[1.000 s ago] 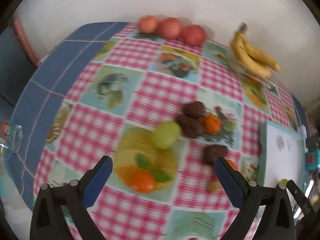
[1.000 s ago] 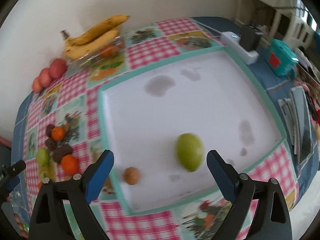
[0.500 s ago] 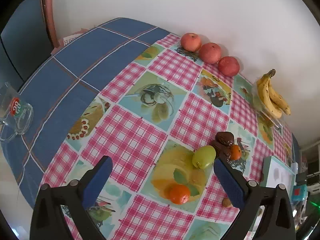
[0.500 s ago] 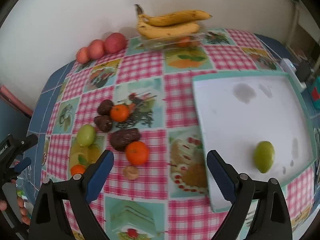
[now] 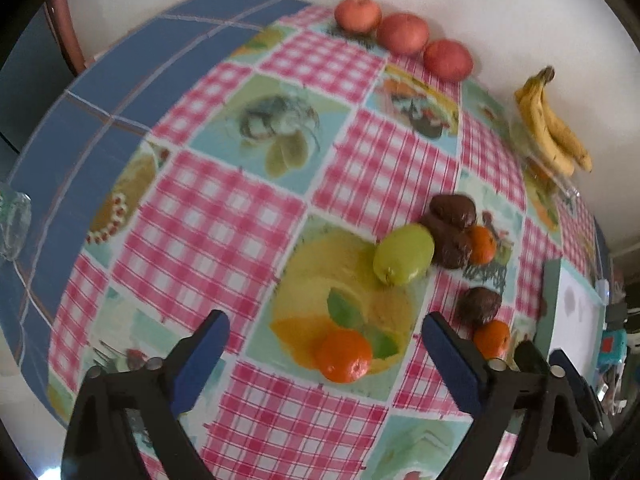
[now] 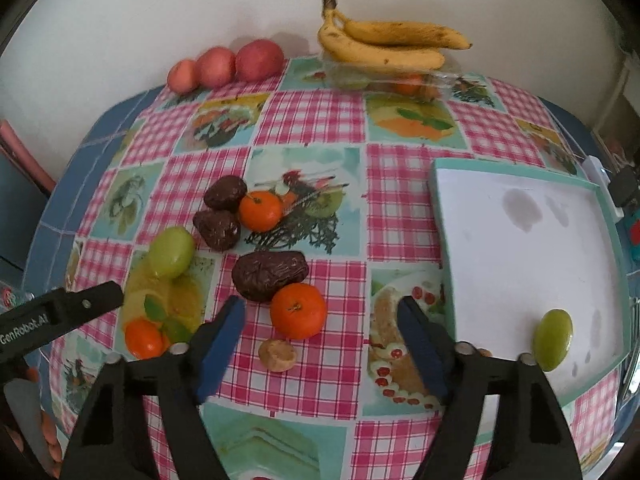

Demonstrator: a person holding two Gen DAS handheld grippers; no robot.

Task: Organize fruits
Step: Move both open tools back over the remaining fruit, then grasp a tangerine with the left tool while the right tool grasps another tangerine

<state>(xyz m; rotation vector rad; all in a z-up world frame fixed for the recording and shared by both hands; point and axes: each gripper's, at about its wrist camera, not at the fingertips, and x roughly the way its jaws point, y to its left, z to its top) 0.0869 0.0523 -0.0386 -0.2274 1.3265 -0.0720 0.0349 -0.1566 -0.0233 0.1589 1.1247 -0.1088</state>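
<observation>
- The worktop (image 6: 320,128) is covered by a cloth of pink check squares and fruit pictures, with blue edges.
- Three red apples (image 6: 228,64) are lined along the wall.
- Bananas (image 6: 384,46) are laid on a clear container (image 6: 400,78).
- Three dark wrinkled fruits (image 6: 270,274), three oranges (image 6: 298,311), a green fruit (image 6: 172,252) and a small brown item (image 6: 277,355) are grouped centrally.
- A white tray with teal rim (image 6: 436,200) is placed at the right; a second green fruit (image 6: 553,339) is contained in it.
- A glass (image 5: 14,220) is seen at the left edge.
</observation>
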